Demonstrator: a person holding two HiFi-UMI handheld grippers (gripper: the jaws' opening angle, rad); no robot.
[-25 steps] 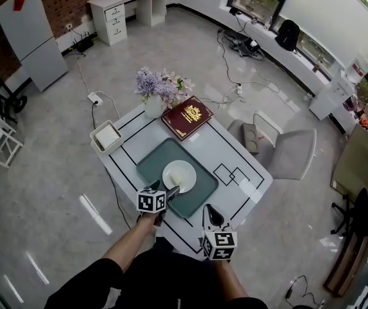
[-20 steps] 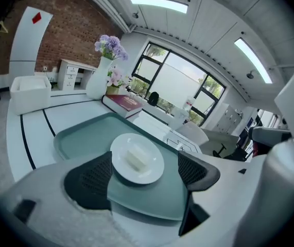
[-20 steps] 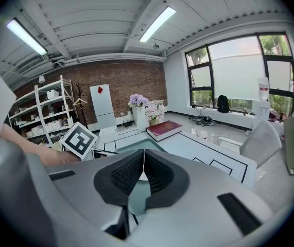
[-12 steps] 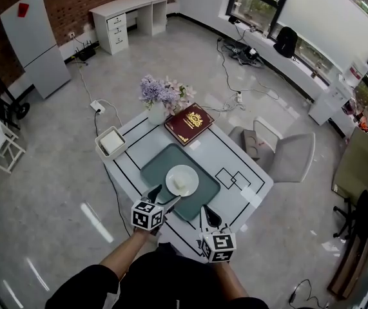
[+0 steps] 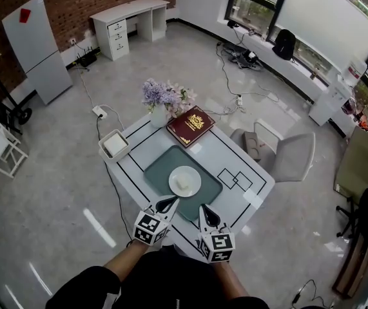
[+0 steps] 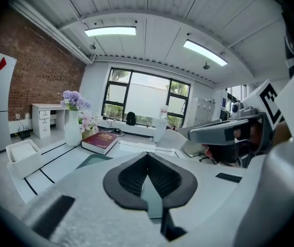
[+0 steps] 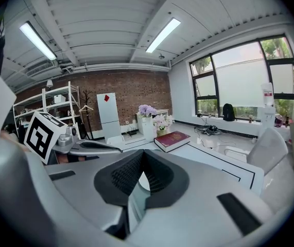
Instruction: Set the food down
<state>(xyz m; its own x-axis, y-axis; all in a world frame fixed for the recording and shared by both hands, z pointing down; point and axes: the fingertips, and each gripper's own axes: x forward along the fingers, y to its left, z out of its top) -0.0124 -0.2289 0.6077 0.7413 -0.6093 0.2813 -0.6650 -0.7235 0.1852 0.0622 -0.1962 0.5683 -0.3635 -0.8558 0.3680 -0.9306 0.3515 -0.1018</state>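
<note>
Table (image 5: 235, 148) stands at centre of the head view, marked with black lines. A green tray (image 5: 161, 165) lies on its lower-left half. A white plate (image 5: 194, 173) sits on the tray, and the food (image 5: 183, 183), a small pale block, rests on the plate just left of its middle. Nothing touches the food. Left gripper (image 5: 169, 202) is at lower centre, just below the tray's near edge, apart from the plate. Its jaws have just closed; the pads meet with nothing between them. Right gripper (image 5: 206, 212) is just to the right of it, over the table's near edge, jaws likewise together and empty. The two grippers are near each other, not touching. A red book (image 5: 191, 125) lies above the tray at the table's upper corner. A vase of flowers (image 5: 161, 96) stands just left of the book. A white box (image 5: 114, 145) sits at the table's left corner. A grey chair (image 5: 290, 154) stands right of the table.
</note>
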